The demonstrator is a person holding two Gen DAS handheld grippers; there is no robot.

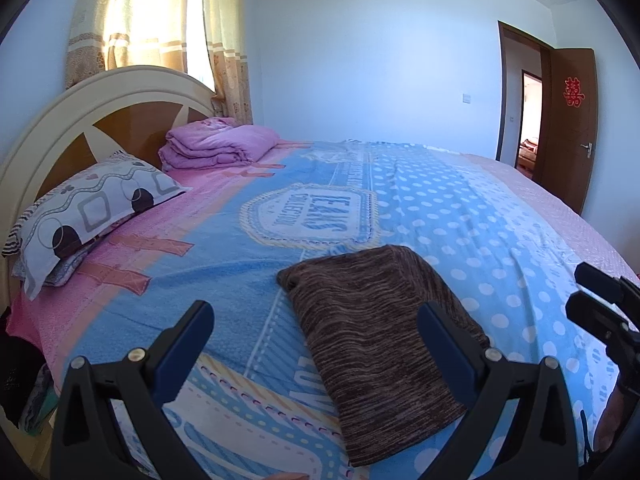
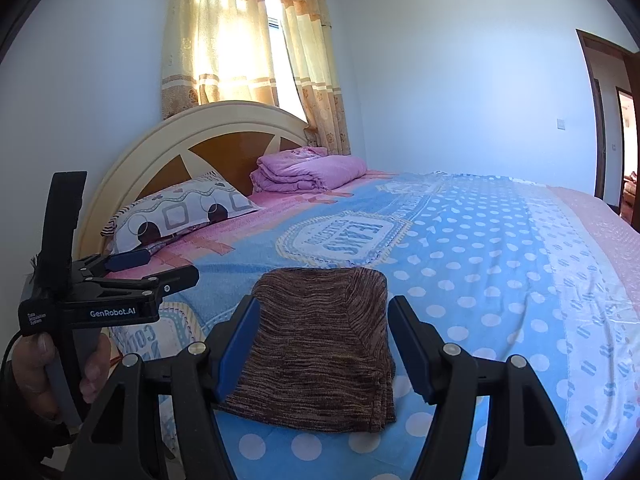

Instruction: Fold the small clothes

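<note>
A brown striped knit garment (image 1: 376,340) lies folded into a neat rectangle on the blue and pink bedspread (image 1: 248,264); it also shows in the right wrist view (image 2: 320,344). My left gripper (image 1: 316,332) is open and empty, held above the garment's near left edge. My right gripper (image 2: 324,340) is open and empty, its jaws framing the garment from above. The left gripper also shows from the side in the right wrist view (image 2: 152,266), open, to the left of the garment. Part of the right gripper shows at the right edge of the left wrist view.
A patterned pillow (image 1: 88,208) and a folded pink quilt (image 1: 216,144) lie by the headboard (image 1: 120,120) at the far left. A curtained window (image 2: 244,48) is behind it. An open brown door (image 1: 568,128) is at the far right. Dark clothes (image 1: 20,376) lie beside the bed.
</note>
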